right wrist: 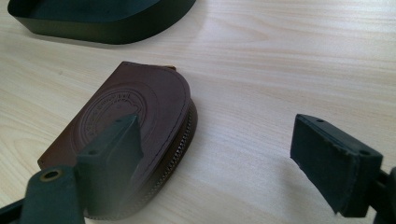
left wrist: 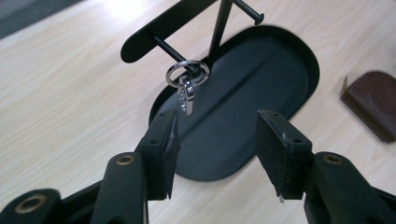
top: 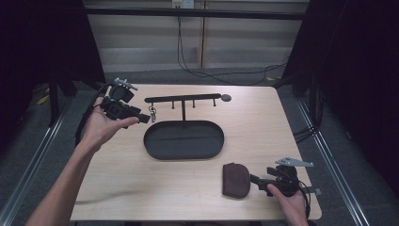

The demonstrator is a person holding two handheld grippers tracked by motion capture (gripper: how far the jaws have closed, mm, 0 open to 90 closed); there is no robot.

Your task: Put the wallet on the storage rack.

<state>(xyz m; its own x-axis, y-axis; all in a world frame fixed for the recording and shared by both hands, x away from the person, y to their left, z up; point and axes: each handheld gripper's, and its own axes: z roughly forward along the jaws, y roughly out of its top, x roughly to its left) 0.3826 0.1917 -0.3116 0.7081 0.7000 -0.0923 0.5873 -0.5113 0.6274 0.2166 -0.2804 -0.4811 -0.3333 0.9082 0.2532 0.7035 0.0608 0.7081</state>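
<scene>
A black stand has an oval tray point(top: 183, 140) and a crossbar with pegs point(top: 183, 99). A silver key ring point(top: 153, 113) with a small metal tag hangs on the leftmost peg point(left wrist: 187, 84). My left gripper point(top: 143, 117) is held just left of it, its jaws point(left wrist: 217, 135) open and empty a little short of the ring. A brown leather pouch point(top: 236, 180) lies flat on the table near the front. My right gripper point(top: 254, 179) sits just right of it, open. In the right gripper view its left jaw stands in front of the pouch point(right wrist: 140, 107), and bare table lies between the jaws.
The light wooden table point(top: 263, 127) ends close behind my right hand at the front right corner. A small round disc point(top: 226, 98) caps the crossbar's right end. Cables run across the floor beyond the far edge. Dark curtains flank both sides.
</scene>
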